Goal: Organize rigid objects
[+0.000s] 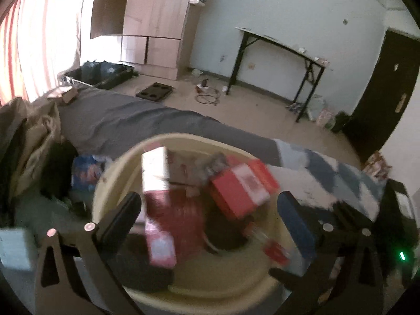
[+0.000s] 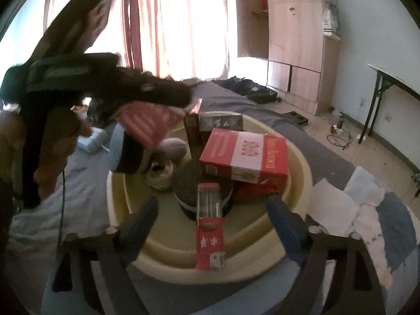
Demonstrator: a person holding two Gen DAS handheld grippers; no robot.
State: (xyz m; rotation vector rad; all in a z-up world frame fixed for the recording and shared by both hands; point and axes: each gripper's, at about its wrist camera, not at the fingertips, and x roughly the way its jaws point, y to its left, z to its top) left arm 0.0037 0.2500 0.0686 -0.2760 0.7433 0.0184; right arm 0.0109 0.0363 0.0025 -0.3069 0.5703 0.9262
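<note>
I see a cream round basin (image 2: 302,162) sitting on the bed (image 2: 262,110), and I place everything against it. My right gripper (image 2: 214,210) hangs over the basin's near rim with its fingers (image 2: 143,218) spread wide and nothing pressed between them; a slim red carton (image 2: 210,241) stands tilted on that near rim, between the fingers but apart from both. Inside the basin a large red and white box (image 2: 244,155) lies on the far right side, a dark round tin (image 2: 189,183) sits at the centre, and a grey box (image 2: 220,123) stands against the far wall. My left gripper (image 1: 207,210) looks down into the same basin (image 1: 115,173) from the other side, its fingers (image 1: 123,215) released and wide, gripping nothing. Below it, blurred, lie the red and white box (image 1: 244,186) and a pink and red long carton (image 1: 160,236). In the right view the left gripper (image 2: 141,131) reaches over the basin's far left rim.
</note>
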